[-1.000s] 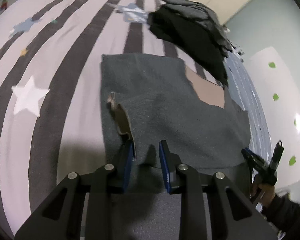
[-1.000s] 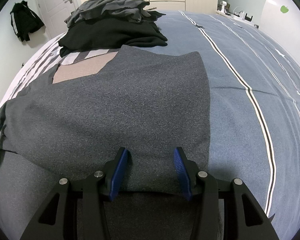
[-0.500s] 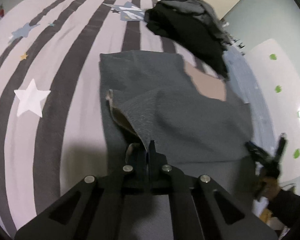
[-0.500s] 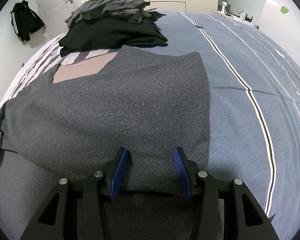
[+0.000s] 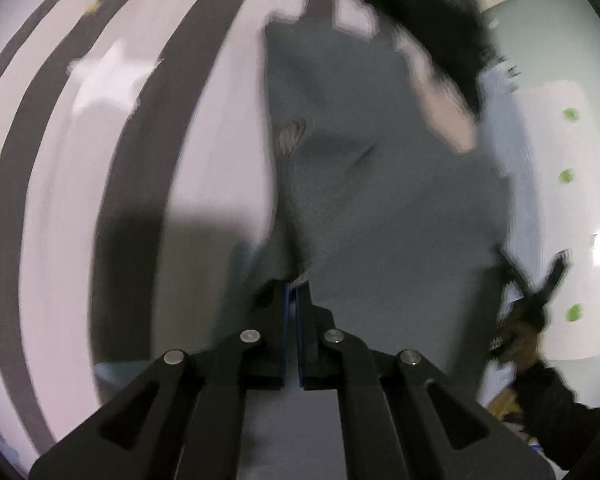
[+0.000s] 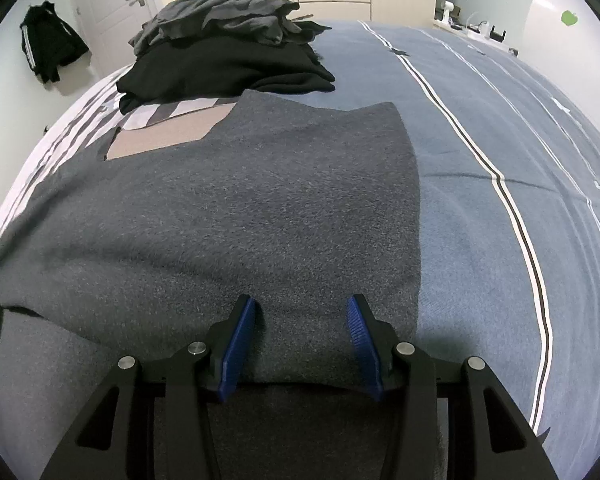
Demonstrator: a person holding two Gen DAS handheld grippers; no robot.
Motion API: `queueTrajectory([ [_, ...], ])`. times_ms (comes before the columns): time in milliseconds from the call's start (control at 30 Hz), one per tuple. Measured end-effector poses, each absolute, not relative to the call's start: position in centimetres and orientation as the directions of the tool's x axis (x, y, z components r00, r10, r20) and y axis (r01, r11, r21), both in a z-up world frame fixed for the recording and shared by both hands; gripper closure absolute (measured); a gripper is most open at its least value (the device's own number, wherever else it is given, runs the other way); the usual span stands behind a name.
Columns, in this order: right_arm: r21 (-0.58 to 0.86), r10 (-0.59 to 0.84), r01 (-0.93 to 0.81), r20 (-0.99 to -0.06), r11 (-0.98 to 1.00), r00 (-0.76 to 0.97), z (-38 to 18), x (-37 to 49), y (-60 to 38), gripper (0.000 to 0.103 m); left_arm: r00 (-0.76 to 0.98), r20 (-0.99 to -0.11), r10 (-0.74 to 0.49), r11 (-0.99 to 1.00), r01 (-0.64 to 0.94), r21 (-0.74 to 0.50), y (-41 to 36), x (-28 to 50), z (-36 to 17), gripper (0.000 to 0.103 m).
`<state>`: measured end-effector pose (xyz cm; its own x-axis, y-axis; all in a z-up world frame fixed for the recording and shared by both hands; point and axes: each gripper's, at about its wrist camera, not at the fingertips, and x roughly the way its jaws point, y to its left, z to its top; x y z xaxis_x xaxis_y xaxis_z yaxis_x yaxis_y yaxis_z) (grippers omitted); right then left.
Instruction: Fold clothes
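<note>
Looking forward along the left wrist view, which is heavily smeared by motion, the left gripper [image 5: 292, 292] is seen clenched, its blue pads pressed together on a raised edge of the grey garment [image 5: 380, 200]. The pinch at the hem is judged to be how that side is meant to be carried over for a fold. The cloth rises from the striped bedsheet [image 5: 148, 160] up to the pads, so this corner is off the bed while the rest lies flat further out. A pale star [image 5: 108, 76] is printed on the sheet well to the left. A dark clothes pile [image 5: 432, 28] sits beyond the garment's far edge. At the right rim the other hand's tool [image 5: 532, 296] can be made out, blurred. No writing or brand can be read in this view.

In the right wrist view, the right gripper [image 6: 302, 328] is released, its blue fingers [image 6: 240, 340] spread wide just over the garment's near edge with nothing between them. It is judged to be hovering ready to take, or to steady, that hem while the opposite side is lifted. The grey garment [image 6: 260, 208] lies spread across the blue bedcover [image 6: 500, 200], a tan panel [image 6: 168, 132] showing near its far left. The pile [image 6: 224, 56] rests at the garment's far end. A black jacket [image 6: 48, 48] hangs by the door [image 6: 112, 12]. No lettering is legible here either.
</note>
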<state>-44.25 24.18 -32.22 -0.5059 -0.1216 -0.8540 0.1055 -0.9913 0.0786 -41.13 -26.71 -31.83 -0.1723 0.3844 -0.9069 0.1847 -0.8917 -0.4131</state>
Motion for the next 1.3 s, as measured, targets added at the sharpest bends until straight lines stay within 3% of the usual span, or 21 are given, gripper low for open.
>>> queueTrajectory([
  [300, 0.073, -0.117, 0.106, -0.854, -0.992, -0.506, -32.2, -44.3, 24.1, 0.058, -0.39, -0.841, 0.375, -0.841, 0.239, -0.486, -29.8, -42.3, -29.0, 0.072],
  [500, 0.072, -0.115, 0.104, -0.854, -0.992, -0.508, -32.2, -44.2, 24.1, 0.058, -0.38, -0.868, 0.32, -0.893, 0.184, -0.41, -27.2, -45.8, -30.2, 0.069],
  [667, 0.071, -0.115, 0.105, -0.855, -0.992, -0.506, -32.2, -44.3, 24.1, 0.058, -0.4, -0.877, 0.266, -0.936, 0.11, -0.334, -25.0, -46.5, -30.1, 0.071],
  [767, 0.072, -0.117, 0.108, -0.855, -0.992, -0.505, -32.2, -44.3, 24.2, 0.058, -0.391, -0.885, 0.252, -0.942, 0.111, -0.317, -24.6, -46.9, -30.6, 0.083],
  [833, 0.072, -0.117, 0.109, -0.855, -0.991, -0.505, -32.2, -44.3, 24.2, 0.058, -0.401, -0.879, 0.259, -0.938, 0.111, -0.327, -24.8, -47.0, -30.6, 0.103],
  [1300, 0.07, -0.12, 0.116, -0.854, -0.991, -0.507, -32.1, -44.2, 24.1, 0.058, -0.468, -0.818, 0.335, -0.851, 0.222, -0.476, -28.1, -51.0, -30.0, 0.103],
])
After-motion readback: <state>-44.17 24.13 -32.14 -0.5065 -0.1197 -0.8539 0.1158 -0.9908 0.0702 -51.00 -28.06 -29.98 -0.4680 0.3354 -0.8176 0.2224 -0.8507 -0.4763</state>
